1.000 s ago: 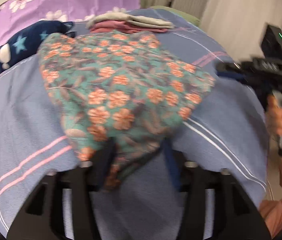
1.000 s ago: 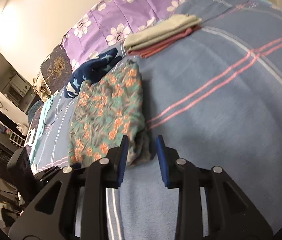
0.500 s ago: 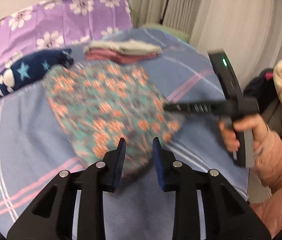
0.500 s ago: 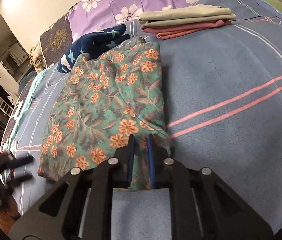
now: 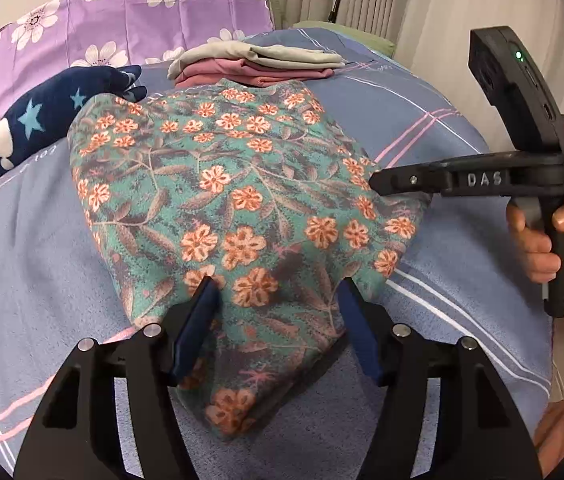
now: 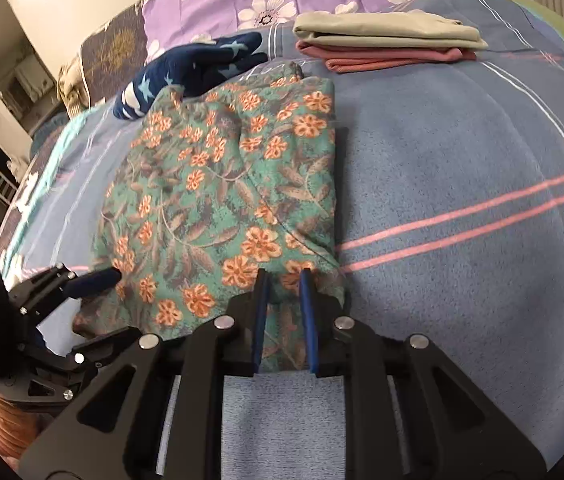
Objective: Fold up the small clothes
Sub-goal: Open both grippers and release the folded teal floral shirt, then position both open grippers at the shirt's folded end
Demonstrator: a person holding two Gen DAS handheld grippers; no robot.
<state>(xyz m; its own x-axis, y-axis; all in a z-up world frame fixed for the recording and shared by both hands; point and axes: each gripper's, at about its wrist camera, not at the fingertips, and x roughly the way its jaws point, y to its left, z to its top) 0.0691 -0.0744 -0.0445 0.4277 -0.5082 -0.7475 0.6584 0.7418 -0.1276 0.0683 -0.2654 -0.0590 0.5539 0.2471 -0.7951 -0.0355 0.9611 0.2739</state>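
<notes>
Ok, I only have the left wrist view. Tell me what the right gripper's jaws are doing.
Observer: The right gripper has its jaws nearly closed, with the floral garment's near edge between them. I cannot confirm a firm pinch.
Operator: Now check my left gripper from the other side.
Observer: The left gripper is open; one of its blue fingers reaches the garment's near left corner.
Operator: Report the gap to the folded stack.
Observer: The folded stack lies apart from the garment; a narrow strip of blanket shows between them.
</notes>
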